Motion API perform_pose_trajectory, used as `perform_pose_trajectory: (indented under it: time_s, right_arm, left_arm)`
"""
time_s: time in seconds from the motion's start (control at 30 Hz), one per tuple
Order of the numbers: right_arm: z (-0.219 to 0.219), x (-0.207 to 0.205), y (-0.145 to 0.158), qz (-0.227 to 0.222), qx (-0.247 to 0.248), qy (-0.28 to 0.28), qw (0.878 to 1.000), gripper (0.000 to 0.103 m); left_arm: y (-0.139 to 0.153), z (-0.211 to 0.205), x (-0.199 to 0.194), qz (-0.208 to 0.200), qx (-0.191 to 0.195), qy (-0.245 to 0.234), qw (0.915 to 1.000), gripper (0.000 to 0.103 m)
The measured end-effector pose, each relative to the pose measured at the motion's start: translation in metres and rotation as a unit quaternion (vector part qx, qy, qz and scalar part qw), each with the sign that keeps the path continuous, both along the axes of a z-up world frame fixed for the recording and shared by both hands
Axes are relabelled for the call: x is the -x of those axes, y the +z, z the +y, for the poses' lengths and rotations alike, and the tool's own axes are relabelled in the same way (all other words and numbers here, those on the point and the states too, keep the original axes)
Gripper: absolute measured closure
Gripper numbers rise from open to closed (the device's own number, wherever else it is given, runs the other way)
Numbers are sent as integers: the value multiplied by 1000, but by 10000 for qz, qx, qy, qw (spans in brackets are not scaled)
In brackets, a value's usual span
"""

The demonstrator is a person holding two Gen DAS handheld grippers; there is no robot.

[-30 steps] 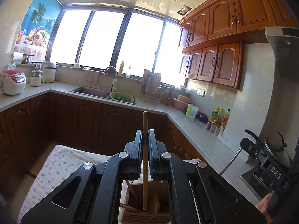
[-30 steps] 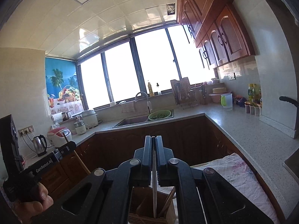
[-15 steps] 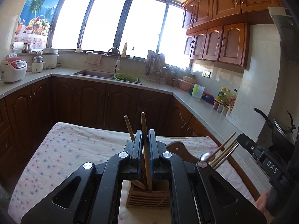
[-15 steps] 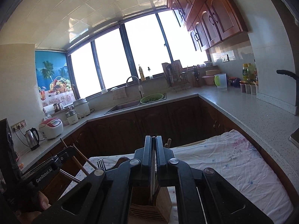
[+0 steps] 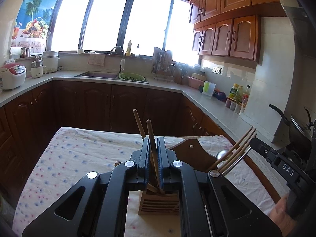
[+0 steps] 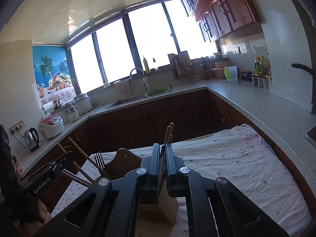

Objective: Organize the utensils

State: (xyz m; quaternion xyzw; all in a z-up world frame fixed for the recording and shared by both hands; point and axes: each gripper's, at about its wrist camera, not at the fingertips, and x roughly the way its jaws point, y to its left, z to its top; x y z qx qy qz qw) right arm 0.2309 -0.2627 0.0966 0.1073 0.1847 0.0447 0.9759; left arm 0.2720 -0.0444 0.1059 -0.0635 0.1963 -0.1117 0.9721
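So the wooden chopstick [image 5: 151, 136] pinched tight in the left gripper [image 5: 153, 158] has dropped tip-first into the slatted wooden holder [image 5: 159, 204] on the dotted tablecloth [image 5: 79, 154], way lower than a second ago. Right gripper [image 6: 162, 164] also came down, clamped on a thin dark utensil [image 6: 162, 159] over the same holder. Looks about ready to let go.

"DAS" on right gripper [image 5: 284, 167]; "GenRobot.AI" on left gripper [image 6: 42, 182].
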Motion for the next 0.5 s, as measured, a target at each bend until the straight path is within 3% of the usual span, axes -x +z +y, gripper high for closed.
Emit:
perform_pose_trajectory:
  time_s: [0.17,0.23,0.3,0.33,0.4,0.47,0.5]
  right_arm:
    - [-4,-2,1,62,-139,32,9999,92]
    - [-6,1,2,45,-187,41,9998,78]
    - [-8,6,5,-36,-240,35,9997,60]
    - [-10,9,7,-86,-270,17,9996,55]
    - [-13,17,12,-170,-317,-13,9994,55]
    - [-17,24,15,-234,-385,-33,9990,49]
    - [-19,28,16,-259,-410,-50,9988,41]
  left_arm:
    - [2,2,-2,105,54,6,9999,96]
    - [4,4,1,102,80,15,9999,94]
    - [8,5,5,88,133,35,9999,72]
    - [11,7,8,49,214,-10,9998,67]
    - [16,9,17,-68,257,87,9996,46]
    - [21,12,27,-201,284,192,9992,38]
    - [23,13,31,-233,311,186,9991,38]
